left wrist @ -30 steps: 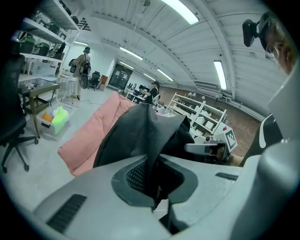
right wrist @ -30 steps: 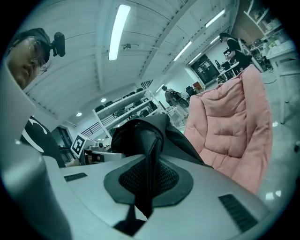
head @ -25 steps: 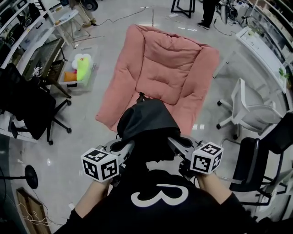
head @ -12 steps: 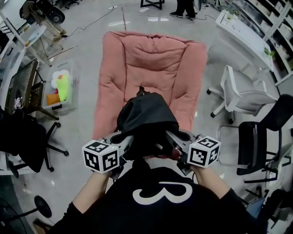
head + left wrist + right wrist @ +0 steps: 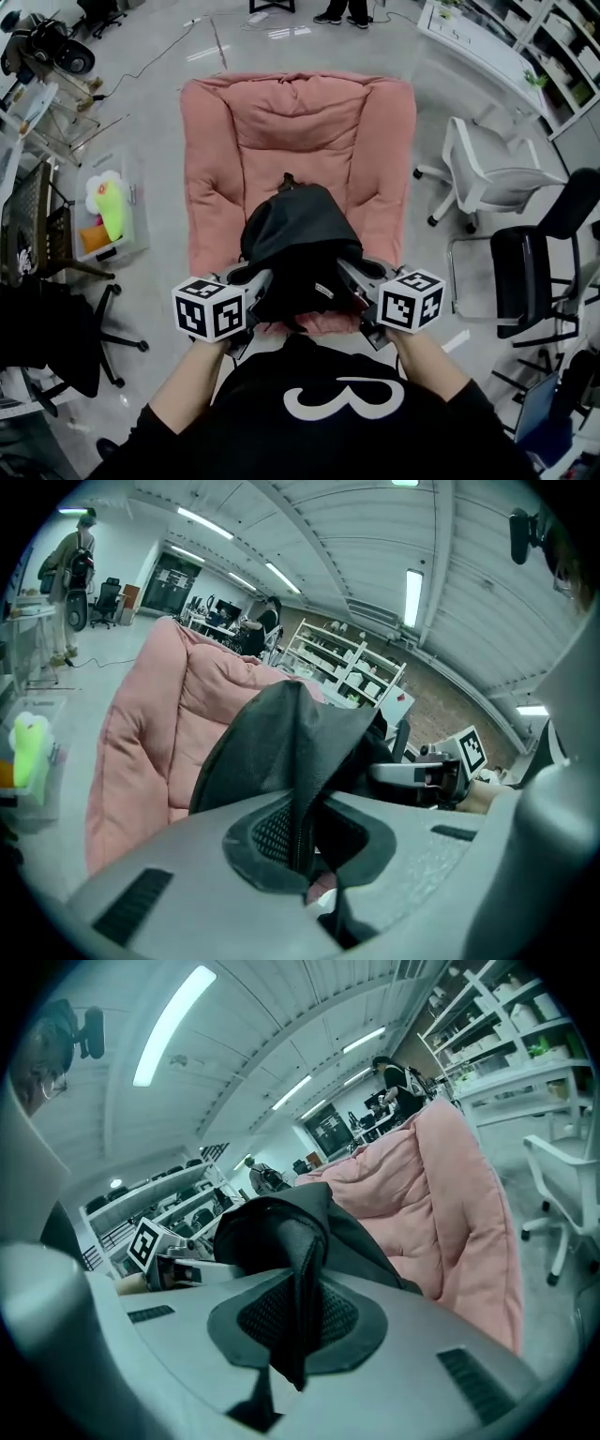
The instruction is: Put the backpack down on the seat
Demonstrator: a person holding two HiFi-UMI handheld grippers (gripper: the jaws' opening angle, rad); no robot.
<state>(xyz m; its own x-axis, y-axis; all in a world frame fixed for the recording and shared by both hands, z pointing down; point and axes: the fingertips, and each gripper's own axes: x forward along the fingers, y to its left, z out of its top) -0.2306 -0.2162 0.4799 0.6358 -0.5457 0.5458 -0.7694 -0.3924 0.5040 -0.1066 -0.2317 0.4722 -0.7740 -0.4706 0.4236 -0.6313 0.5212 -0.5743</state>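
1. The black backpack (image 5: 298,232) hangs in the middle of the head view, over the near half of the pink padded chair (image 5: 211,169). Its lower end reaches toward the chair's front edge at lower centre. I cannot tell whether its base touches the cushion yet.
2. The left gripper (image 5: 255,284) and the right gripper (image 5: 354,279) flank the bag just below centre. Each has its jaws closed on a fold of the bag's fabric.
3. In the left gripper view the dark cloth stands pinched between the pads (image 5: 298,841). The right gripper view shows the same, with a fold of backpack fabric (image 5: 295,1269) nipped at the centre.
4. My judgement is that the step in hand is the lowering. The bag is best carried a little further up the frame, toward the bare seat (image 5: 281,150), so that it does not slide off the front lip.
5. Both sides should come down level, so the bag settles on its broad face and does not tip to one arm of the chair.
6. The jaws should open only once the cushion visibly takes the weight and the pinched fabric slackens. Both should release together.
7. The soft padding will give, so a slumping bag is the main risk.
8. The white office chair (image 5: 487,173) at right and the clear bin of toys (image 5: 108,211) at left stand well apart from the chair and pose no obstacle.
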